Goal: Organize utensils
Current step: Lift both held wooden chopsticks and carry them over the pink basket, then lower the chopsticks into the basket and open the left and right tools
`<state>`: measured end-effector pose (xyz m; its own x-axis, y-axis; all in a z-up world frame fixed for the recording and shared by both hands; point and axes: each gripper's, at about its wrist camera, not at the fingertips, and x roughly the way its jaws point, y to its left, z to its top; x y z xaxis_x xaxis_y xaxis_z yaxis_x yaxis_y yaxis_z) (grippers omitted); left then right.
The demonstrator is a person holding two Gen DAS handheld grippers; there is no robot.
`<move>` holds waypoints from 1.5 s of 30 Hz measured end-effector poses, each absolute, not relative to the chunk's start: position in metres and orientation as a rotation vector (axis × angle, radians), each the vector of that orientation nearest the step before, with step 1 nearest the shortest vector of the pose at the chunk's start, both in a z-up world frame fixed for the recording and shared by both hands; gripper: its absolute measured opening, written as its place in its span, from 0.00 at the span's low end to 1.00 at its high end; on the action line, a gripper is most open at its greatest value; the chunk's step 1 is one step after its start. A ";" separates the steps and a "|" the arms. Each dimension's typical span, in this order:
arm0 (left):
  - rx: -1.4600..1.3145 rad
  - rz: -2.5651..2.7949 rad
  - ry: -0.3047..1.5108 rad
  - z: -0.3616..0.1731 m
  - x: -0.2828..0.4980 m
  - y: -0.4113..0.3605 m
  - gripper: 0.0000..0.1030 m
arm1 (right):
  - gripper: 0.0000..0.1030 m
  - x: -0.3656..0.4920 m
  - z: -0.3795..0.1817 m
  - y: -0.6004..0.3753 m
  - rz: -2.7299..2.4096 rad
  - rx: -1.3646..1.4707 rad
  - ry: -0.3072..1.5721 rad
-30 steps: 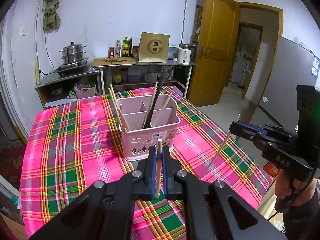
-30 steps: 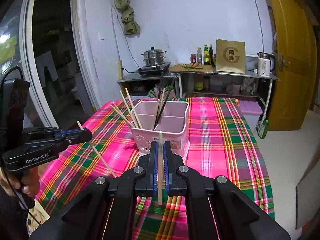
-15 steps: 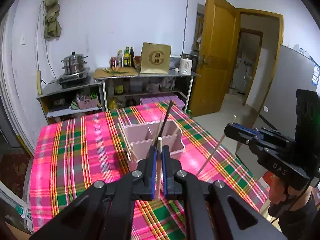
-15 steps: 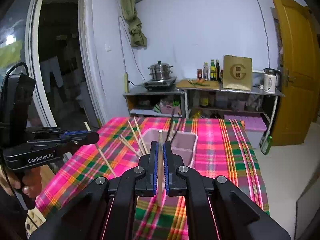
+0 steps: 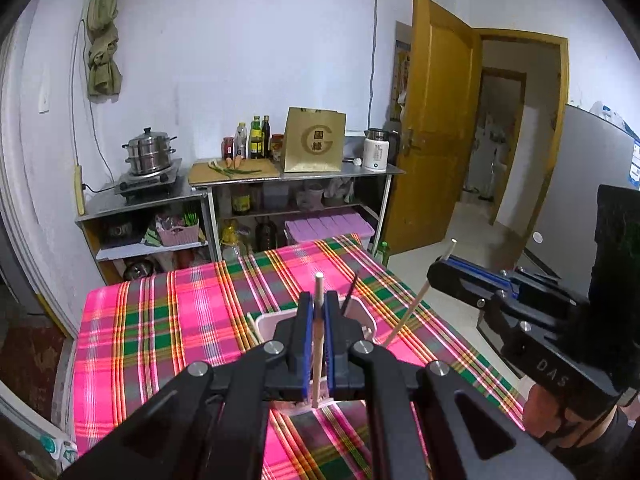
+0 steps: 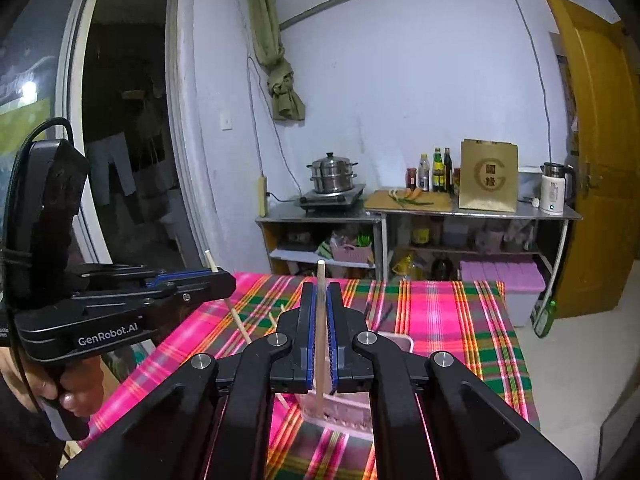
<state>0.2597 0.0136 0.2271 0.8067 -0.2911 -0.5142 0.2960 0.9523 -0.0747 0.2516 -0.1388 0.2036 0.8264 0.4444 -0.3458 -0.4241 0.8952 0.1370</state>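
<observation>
Two grippers each pinched one chopstick: the left gripper (image 5: 316, 312) clamped an upright chopstick (image 5: 318, 344), the right gripper (image 6: 320, 304) another chopstick (image 6: 320, 336). One pink holder (image 5: 276, 322) sat at 6 o'clock on the tablecloth (image 5: 160, 320), lower in view than a second before.

"GenRobot.AI" marks the left gripper (image 6: 218, 280), "DAS" the right gripper (image 5: 438, 270), "G" the paper bag (image 5: 315, 140).

Matt wooden chopstick (image 5: 318, 344), woven plaid tablecloth (image 5: 160, 320), glossy steel pot (image 5: 149, 152)
</observation>
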 end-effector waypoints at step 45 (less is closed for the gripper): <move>0.057 -0.276 0.748 0.132 0.342 0.014 0.06 | 0.05 0.329 0.114 -0.116 0.412 0.044 0.556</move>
<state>0.3418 0.0139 0.1318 0.6986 -0.2275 -0.6784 0.2677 0.9623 -0.0470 0.3289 -0.1163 0.1142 0.7698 0.3916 -0.5041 -0.3681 0.9175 0.1508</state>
